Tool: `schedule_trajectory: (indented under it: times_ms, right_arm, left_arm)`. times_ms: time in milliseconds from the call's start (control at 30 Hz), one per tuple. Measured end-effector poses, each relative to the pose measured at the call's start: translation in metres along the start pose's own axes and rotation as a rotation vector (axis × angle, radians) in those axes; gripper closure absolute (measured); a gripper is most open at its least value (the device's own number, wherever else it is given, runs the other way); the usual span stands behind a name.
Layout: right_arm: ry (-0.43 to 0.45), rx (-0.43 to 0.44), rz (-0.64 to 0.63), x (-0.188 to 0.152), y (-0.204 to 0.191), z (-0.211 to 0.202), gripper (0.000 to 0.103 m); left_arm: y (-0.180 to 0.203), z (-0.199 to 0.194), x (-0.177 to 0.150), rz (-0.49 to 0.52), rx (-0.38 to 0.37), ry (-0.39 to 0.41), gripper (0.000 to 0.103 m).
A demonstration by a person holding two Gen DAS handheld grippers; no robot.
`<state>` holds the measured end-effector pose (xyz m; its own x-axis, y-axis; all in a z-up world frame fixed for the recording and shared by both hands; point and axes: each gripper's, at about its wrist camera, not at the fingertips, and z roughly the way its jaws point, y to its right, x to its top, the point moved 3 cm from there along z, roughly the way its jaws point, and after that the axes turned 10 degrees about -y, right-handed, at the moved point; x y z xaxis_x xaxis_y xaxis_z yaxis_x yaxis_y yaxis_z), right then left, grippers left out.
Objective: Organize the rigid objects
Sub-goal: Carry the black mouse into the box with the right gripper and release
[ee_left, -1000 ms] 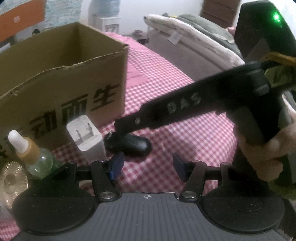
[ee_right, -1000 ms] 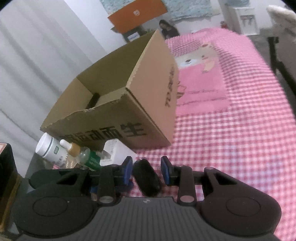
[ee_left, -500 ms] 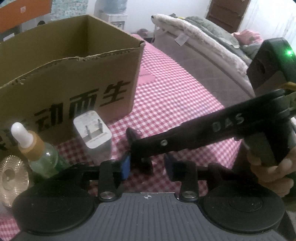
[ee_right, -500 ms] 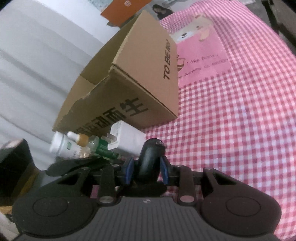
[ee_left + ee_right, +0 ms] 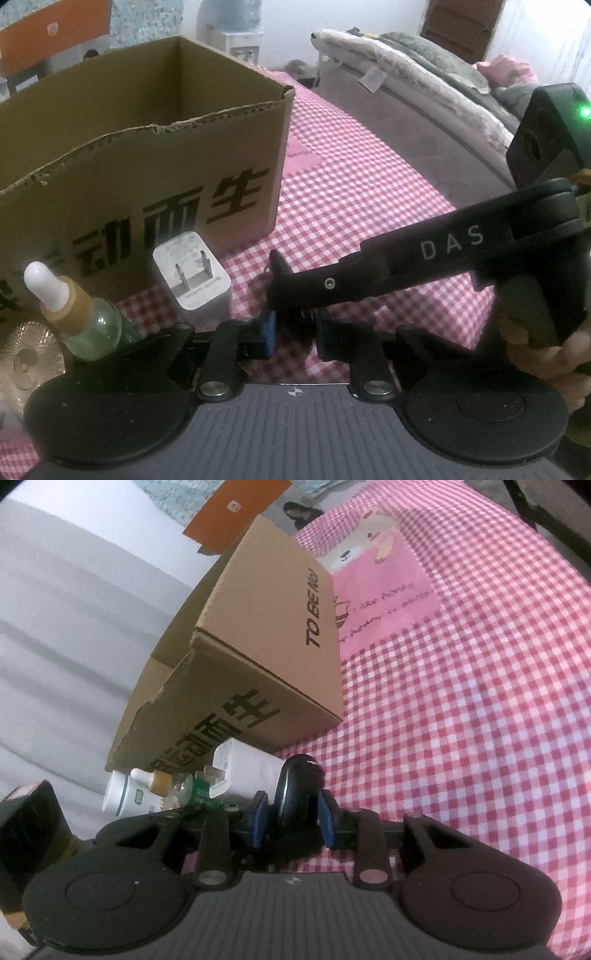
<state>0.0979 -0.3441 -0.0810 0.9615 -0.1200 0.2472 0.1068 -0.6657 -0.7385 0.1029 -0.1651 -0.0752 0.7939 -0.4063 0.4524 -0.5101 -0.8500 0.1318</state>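
R gripper [image 5: 290, 818] clamped on black oval object [image 5: 298, 794], prob. a car key fob, just off checkered cloth [image 5: 461, 720]. My L gripper [image 5: 293, 332] closed beside it, pads near-touching. Cardboard box [image 5: 166, 177] behind, charger [image 5: 192, 275] beside.

The left tool [image 5: 293, 334] sits at the lower centre of its own view, its blue pads drawn in close. The right tool [image 5: 291, 818] sits low in the centre of its view, its pads pressed on a dark rounded object [image 5: 297, 790]. In the left view its black finger reaches in from the right, and a hand [image 5: 546, 354] grips its handle at the right edge.
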Motion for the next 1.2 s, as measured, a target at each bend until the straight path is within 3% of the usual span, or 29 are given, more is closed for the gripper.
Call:
schedule_trajectory:
  times_ms: [167, 333, 567, 767, 967, 1200]
  right_arm:
    - [0.015, 0.008, 0.021, -0.012, 0.003, -0.012, 0.071]
    - [0.058, -0.005, -0.011, -0.027, -0.01, -0.039, 0.071]
    - [0.151, -0.028, -0.16, -0.019, -0.08, -0.07, 0.071]
    - [0.156, 0.019, -0.319, 0.019, -0.15, -0.06, 0.07]
    - [0.067, 0.031, -0.41, 0.076, -0.203, -0.009, 0.07]
    - [-0.147, -0.021, -0.318, 0.147, -0.204, 0.102, 0.07]
  left_arm:
    - [0.003, -0.009, -0.004, -0.008, -0.021, 0.017, 0.087]
    - [0.01, -0.037, -0.01, 0.019, -0.017, 0.089, 0.087]
    - [0.002, -0.104, -0.007, 0.033, 0.017, 0.264, 0.087]
    - [-0.045, -0.155, 0.007, -0.025, 0.093, 0.358, 0.087]
    - [-0.107, -0.159, 0.034, -0.135, 0.14, 0.317, 0.087]
    - [-0.188, -0.105, 0.054, -0.251, 0.17, 0.158, 0.087]
